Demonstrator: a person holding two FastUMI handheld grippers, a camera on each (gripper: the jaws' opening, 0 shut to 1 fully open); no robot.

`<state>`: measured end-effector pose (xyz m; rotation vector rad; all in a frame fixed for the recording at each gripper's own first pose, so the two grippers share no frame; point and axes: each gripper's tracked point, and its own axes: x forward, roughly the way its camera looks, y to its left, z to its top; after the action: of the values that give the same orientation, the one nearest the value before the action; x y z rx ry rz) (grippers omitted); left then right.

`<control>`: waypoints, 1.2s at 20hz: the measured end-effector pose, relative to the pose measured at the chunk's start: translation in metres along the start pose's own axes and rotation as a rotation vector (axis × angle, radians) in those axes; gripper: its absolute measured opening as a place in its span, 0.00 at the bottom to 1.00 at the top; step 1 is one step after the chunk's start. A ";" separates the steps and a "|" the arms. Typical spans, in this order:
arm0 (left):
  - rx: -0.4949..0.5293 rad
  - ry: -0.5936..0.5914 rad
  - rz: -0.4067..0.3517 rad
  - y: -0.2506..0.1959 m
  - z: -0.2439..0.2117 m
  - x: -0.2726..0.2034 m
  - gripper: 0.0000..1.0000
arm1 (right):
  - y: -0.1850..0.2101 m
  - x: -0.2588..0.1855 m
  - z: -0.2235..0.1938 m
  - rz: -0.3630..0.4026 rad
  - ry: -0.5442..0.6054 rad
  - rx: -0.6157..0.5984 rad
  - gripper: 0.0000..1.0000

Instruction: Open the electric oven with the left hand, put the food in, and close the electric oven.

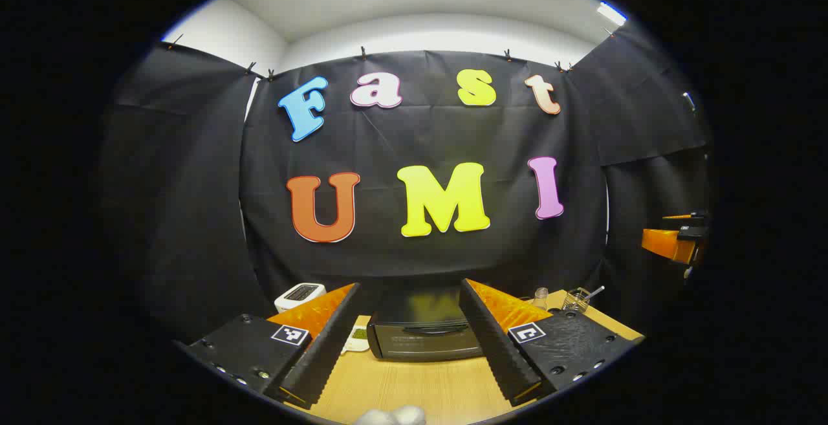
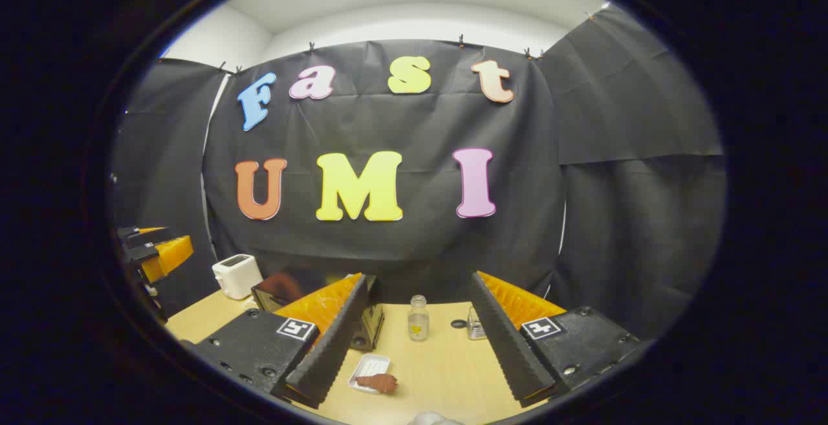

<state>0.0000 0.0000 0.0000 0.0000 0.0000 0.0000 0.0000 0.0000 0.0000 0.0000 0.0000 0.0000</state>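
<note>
A black electric oven stands on the wooden table straight ahead of my left gripper, its door shut. The left gripper hangs open above the table, short of the oven, with nothing between its fingers. In the right gripper view the oven shows at the left, partly behind one finger. A brown piece of food lies on a small white tray on the table, below and between the fingers of my right gripper, which is open and empty. The other gripper shows at the far left.
A white toaster stands at the table's back left, beside the oven. A small glass bottle and a glass jar stand at the back middle of the table. A wire holder with a utensil sits right of the oven.
</note>
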 end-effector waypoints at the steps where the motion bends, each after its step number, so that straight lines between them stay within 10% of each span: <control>1: 0.000 0.000 -0.001 0.000 -0.001 0.001 0.96 | 0.002 0.000 0.000 0.002 0.000 -0.005 1.00; 24: -0.029 0.023 -0.050 -0.024 -0.057 0.126 0.96 | -0.018 -0.029 -0.006 -0.093 0.058 -0.064 0.96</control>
<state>0.1257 -0.0244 -0.0574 -0.0295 0.0233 -0.0498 -0.0291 -0.0178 -0.0056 -0.0639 0.0581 -0.0927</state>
